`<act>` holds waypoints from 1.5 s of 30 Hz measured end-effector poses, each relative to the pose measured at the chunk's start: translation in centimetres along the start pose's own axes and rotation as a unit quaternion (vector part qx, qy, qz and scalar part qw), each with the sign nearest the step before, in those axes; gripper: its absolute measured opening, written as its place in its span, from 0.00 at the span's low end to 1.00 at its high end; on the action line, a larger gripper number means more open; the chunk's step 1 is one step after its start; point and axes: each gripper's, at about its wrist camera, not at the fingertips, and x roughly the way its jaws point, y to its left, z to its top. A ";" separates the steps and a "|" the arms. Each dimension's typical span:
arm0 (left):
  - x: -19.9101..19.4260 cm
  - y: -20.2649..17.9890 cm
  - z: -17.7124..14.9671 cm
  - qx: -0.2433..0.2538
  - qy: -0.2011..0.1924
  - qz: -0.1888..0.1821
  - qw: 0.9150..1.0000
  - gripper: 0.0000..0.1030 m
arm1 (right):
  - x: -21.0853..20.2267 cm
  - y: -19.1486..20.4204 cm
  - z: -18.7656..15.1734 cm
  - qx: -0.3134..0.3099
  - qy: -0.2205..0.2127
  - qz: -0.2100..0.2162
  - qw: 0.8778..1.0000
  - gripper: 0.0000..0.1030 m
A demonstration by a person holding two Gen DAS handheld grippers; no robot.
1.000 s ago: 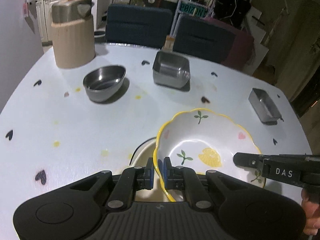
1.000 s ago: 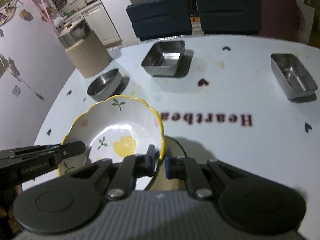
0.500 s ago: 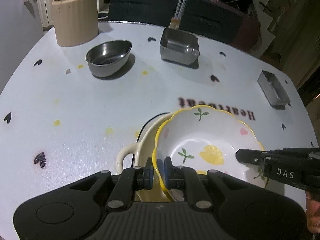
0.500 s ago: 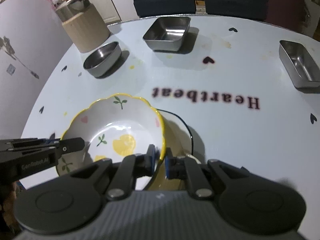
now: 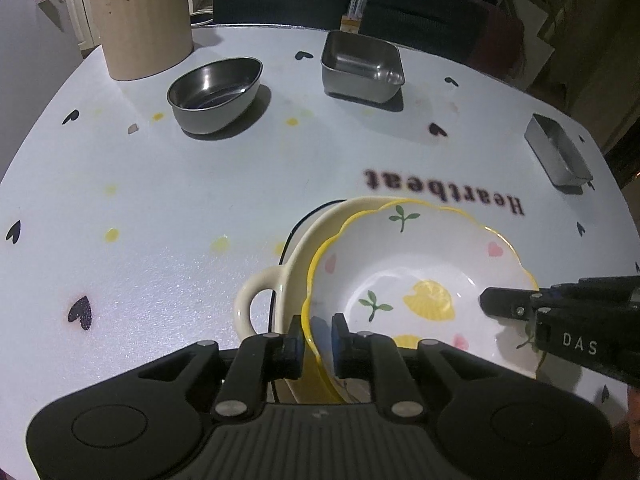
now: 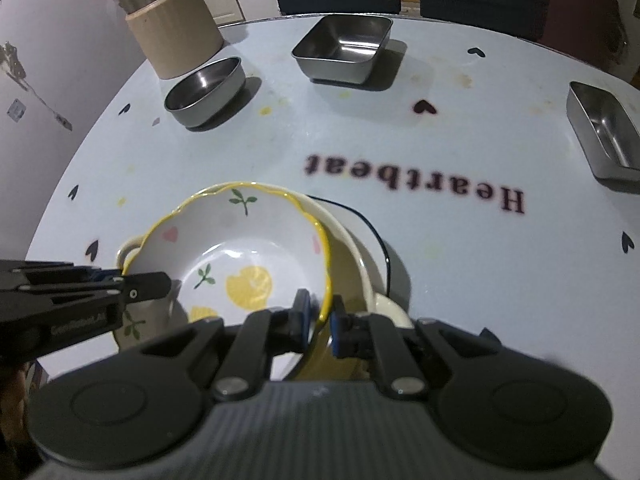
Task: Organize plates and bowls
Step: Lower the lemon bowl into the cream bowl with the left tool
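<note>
The table (image 5: 168, 208), pale blue with printed hearts and a "Heartbeat" legend, extended ahead of both claws and carried every item inspected. A tall beige canister (image 5: 144, 28) stood at the far left edge, well beyond the left claw (image 5: 316, 340). Directly beneath and just ahead of both claws sat a cream handled dish (image 5: 280, 280), its loop handle left of the left claw. The scalloped yellow-rimmed bowl (image 5: 420, 264) lay nested in that dish, apparently seated, though slightly tilted. The left claw straddled the bowl's near-left rim; its jaws had just been easing apart, a gap showing at the right pad, so I judged the grip released or nearly so. The right claw (image 6: 318, 320) was narrowly closed across the opposite rim, pads seemingly pressing it. Farther ahead, well apart from both claws, stood an oval steel bowl (image 5: 216, 94), a square steel container (image 5: 360, 66) and, off to the right, a rectangular steel tin (image 5: 558, 154), all separate and unstacked. Assessment: one nesting was effectively complete pending release by the right claw; the three steel vessels remained to be gathered, so the task was in its early part.
</note>
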 end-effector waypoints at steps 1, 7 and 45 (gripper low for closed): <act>0.1 0.0 0.0 0.003 0.001 0.001 1.000 0.15 | 0.1 0.0 0.1 0.000 0.001 -0.001 1.000 0.12; 0.5 -0.1 0.1 0.012 0.005 0.004 1.000 0.15 | 0.6 0.3 0.3 -0.001 0.007 -0.006 1.000 0.12; 0.6 -0.1 0.0 0.024 0.014 0.008 1.000 0.07 | 1.4 -0.2 0.9 0.016 0.034 -0.014 0.999 0.09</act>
